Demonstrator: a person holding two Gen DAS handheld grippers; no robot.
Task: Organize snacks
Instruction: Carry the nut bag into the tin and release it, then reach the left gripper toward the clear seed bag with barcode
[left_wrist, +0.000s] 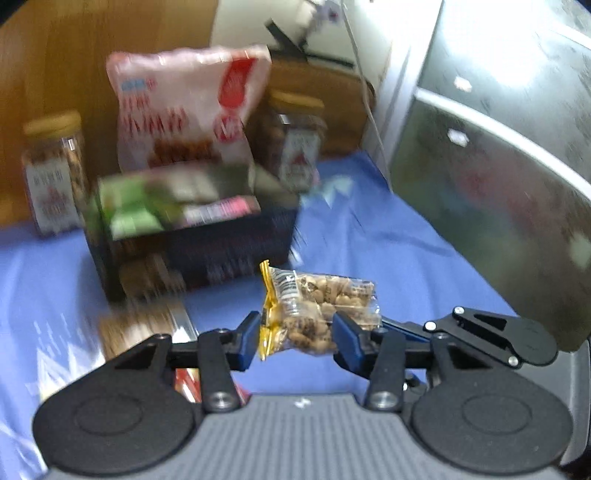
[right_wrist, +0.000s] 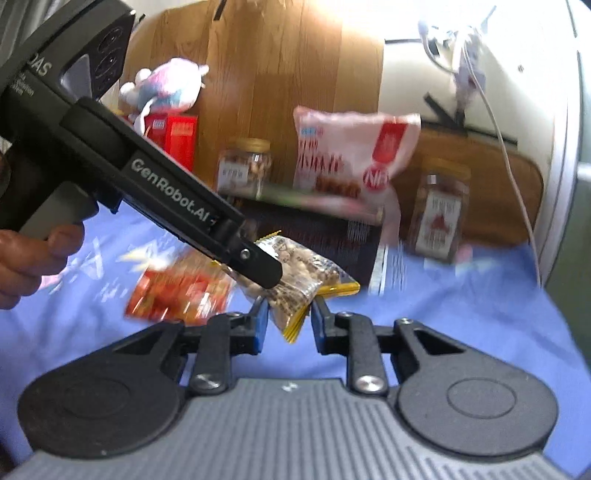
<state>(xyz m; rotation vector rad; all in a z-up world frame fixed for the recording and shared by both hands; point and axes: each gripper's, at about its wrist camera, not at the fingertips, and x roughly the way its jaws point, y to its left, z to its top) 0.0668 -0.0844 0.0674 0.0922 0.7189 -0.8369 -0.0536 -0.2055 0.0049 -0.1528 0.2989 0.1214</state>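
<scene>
The left tool (left_wrist: 293, 334) has its blue pads pressed on either side of a small clear packet of peanuts with a yellow edge (left_wrist: 317, 312), held up above the blue cloth-covered table (left_wrist: 388, 251). Beyond it, to the far left, stands a dark box filled with green and pink snack packs (left_wrist: 192, 236), a tall pink-and-white snack bag (left_wrist: 184, 107) rising behind it. A clear jar of nuts with a tan lid (left_wrist: 55, 173) stands at the left of the box and another such jar (left_wrist: 295, 144) at its right. All is blurred.

Seen from the right wrist, the right tool (right_wrist: 286, 323) has its blue pads close on the lower corner of the same packet (right_wrist: 295, 291); whether they press it I cannot tell. The left tool (right_wrist: 258, 269) reaches in from the upper left, gripped by a hand (right_wrist: 33, 258), its tip over the packet. An orange-red snack pack (right_wrist: 177, 291) lies on the cloth at the near left.
</scene>
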